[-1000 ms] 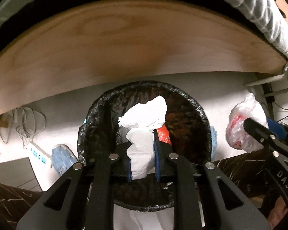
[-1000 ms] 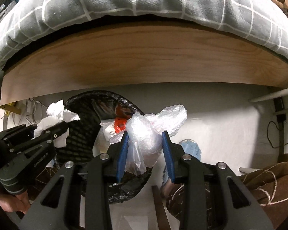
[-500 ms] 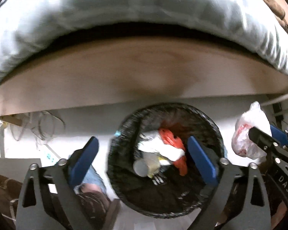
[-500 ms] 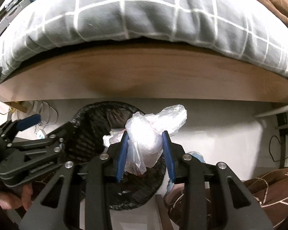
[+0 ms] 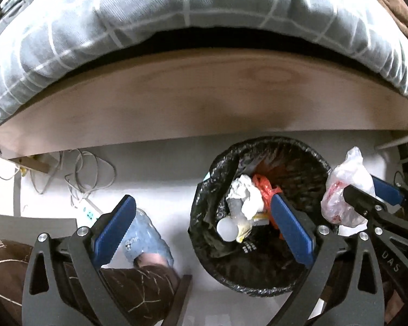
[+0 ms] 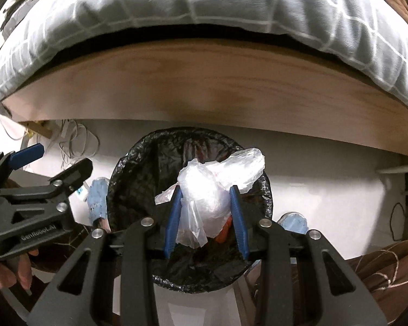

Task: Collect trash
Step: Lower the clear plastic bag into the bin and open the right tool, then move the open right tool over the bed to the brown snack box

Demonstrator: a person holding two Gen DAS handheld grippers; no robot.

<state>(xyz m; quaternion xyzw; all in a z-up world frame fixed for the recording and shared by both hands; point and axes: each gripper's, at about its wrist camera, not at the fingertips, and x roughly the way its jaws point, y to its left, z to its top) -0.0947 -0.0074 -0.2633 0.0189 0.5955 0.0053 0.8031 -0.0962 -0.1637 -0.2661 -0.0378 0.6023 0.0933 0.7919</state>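
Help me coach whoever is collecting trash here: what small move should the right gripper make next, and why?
Probably open the right gripper. It is shut on the plastic bag, which hangs over the mouth of the bin, so it should fall in. The left gripper is open and empty.

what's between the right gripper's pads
A crumpled clear plastic bag, pinched by the right gripper above the bin; the right wrist view shows it.

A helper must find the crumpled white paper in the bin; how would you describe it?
Below the wooden bed frame stands a black-lined bin. Inside it, the crumpled white paper lies on top, beside an orange bag; it alone is opaque white and wrinkled.
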